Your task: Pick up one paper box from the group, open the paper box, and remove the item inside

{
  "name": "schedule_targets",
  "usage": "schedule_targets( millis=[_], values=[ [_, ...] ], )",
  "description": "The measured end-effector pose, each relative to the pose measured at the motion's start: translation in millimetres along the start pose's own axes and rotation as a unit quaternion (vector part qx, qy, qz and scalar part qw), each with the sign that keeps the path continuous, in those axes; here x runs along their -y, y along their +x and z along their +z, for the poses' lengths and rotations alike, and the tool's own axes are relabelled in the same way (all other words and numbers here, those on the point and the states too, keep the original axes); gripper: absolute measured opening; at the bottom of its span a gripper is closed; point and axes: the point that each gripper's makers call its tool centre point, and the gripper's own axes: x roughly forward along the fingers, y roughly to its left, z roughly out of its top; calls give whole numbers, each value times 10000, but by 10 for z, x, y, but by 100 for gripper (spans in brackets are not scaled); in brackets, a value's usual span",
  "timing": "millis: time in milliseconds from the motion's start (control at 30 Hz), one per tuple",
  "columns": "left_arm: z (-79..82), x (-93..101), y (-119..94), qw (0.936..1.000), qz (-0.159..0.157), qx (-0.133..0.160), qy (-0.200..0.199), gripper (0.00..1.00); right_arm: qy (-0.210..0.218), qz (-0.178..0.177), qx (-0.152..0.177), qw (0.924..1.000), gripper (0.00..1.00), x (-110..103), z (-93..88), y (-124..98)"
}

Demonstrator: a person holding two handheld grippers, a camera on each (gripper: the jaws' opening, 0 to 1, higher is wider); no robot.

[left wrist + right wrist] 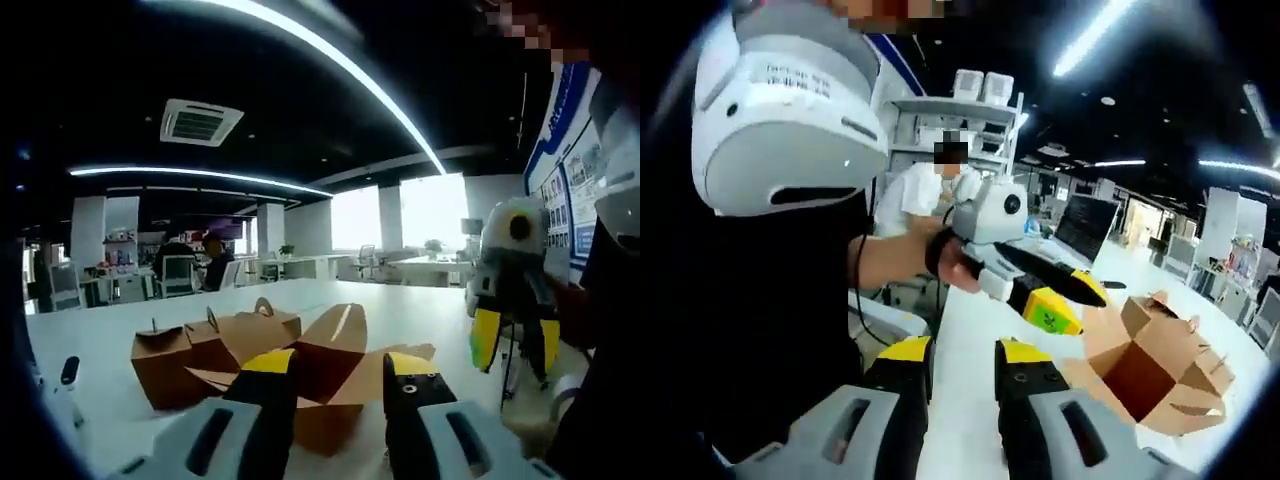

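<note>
I am working in a large open-plan office. Overhead runs a dark ceiling (pixel 300 110) with long curved white light strips (pixel 340 60) and a square white ceiling air-conditioning vent (pixel 200 122). Thick white square pillars (pixel 270 228) break up the floor, and bright tall windows (pixel 432 210) line the far wall. Rows of white desks with grey office chairs (pixel 178 275) stand beyond the long white table (pixel 420 310), and people sit at them (too small to say more). In the right gripper view I see a white metal shelving unit (pixel 955 125), an open dark laptop (pixel 1085 228) and a blue-and-white notice board (pixel 565 180).
</note>
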Motion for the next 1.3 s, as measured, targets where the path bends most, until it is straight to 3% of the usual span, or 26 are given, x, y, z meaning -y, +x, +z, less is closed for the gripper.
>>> schedule_targets(
  millis=[133, 333, 700, 867, 1033, 1133, 1200, 1300],
  values=[
    [100, 83, -3, 9990, -242, 215, -324, 36, 317, -258, 488, 9980, 25, 117, 90, -92],
    [141, 78, -8, 9993, -199, 196, -263, 35, 789, -629, 1151, 9882, 25, 295, 207, -232],
    [82, 52, 13, 9985, -216, 141, -480, 35, 973, -1139, 1124, 9823, 26, 487, 66, -307],
    [43, 17, 2, 9986, -161, 109, -494, 35, 1242, -1725, 1309, 9683, 26, 734, 13, -464],
    [85, 41, -60, 9975, -248, 209, -631, 35, 1524, -2242, 1524, 9504, 26, 890, -95, -783],
    [99, -8, -76, 9985, -96, 199, -500, 35, 1542, -2421, 1449, 9469, 26, 906, -169, -885],
    [24, -87, -76, 9997, 185, -99, -115, 35, 1557, -2542, 1327, 9453, 26, 909, -232, -935],
    [71, -48, -86, 9998, 116, -5, -149, 35, 1581, -2738, 1257, 9404, 26, 931, -292, -1006]
  ],
)
